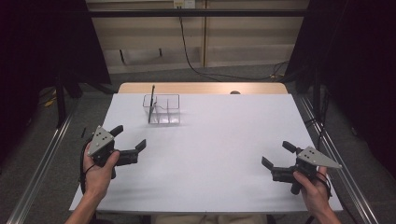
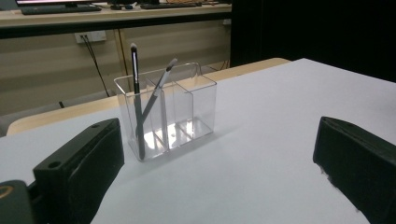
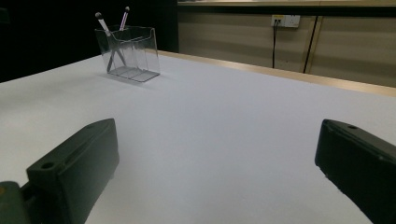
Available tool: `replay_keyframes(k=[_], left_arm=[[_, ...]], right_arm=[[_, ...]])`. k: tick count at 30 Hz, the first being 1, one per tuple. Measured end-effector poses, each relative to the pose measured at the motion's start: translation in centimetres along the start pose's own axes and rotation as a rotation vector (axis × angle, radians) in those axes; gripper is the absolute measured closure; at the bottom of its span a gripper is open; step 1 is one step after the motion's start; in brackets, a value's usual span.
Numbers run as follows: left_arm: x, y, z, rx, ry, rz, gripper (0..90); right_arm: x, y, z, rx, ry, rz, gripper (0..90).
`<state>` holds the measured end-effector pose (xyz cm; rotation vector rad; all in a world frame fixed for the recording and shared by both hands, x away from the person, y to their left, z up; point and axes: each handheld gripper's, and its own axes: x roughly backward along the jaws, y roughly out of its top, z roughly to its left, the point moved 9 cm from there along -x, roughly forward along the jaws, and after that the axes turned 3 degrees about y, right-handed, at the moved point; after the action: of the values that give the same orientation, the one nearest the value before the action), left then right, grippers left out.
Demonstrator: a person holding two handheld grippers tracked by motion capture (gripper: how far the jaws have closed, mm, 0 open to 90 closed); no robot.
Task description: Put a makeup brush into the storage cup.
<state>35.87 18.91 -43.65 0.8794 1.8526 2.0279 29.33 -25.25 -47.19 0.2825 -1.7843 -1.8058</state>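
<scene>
Both tools gaping: left tool point(image 1: 129, 138), right tool point(image 1: 275, 155) low over table point(image 1: 210, 140).

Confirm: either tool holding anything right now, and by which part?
Nothing held. Left tool and right tool both stand open over the table, apart from the clear organizer and its two brushes.
</scene>
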Motion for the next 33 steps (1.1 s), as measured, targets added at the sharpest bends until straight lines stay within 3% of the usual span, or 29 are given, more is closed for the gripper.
replay_keyframes(k=[4, 6, 10, 14, 16, 20, 24, 28, 33], left_arm=[[0.5, -0.6, -0.5, 0.013, -0.009, -0.003, 1.9], [0.8, -1.1, -0.6, 0.011, 0.012, 0.006, 2.1], [1.3, -1.9, -1.2, 0.018, -0.002, 0.018, 2.0], [1.9, -2.8, -1.8, 0.016, -0.005, 0.024, 2.1], [2.2, -3.3, -1.9, -0.007, 0.004, 0.027, 1.9], [2.8, -3.5, -1.8, 0.001, 0.013, 0.024, 2.0], [3.6, -4.2, -2.0, 0.038, 0.008, 0.029, 1.9], [4.2, -4.5, -2.3, 0.022, -0.017, 0.036, 1.9], [4.4, -4.6, -1.6, 0.026, -0.013, 0.03, 1.9]], right_arm=[[0.1, 0.0, 0.0, -0.003, 0.0, -0.003, 0.0], [0.2, 0.0, -0.1, -0.008, -0.004, -0.003, 0.0], [0.3, -0.1, -0.2, -0.005, -0.006, -0.004, 0.0], [0.5, 0.0, 0.0, -0.003, -0.005, -0.007, 0.0], [0.5, 0.0, 0.0, -0.003, -0.006, -0.008, 0.0], [0.8, 0.1, 0.1, 0.002, -0.005, -0.013, 0.0], [1.0, 0.0, 0.5, 0.005, 0.004, -0.014, 0.0], [1.2, 0.0, 0.7, 0.008, 0.004, -0.016, 0.0], [1.7, 0.2, 0.8, 0.01, 0.0, -0.025, 0.0]])
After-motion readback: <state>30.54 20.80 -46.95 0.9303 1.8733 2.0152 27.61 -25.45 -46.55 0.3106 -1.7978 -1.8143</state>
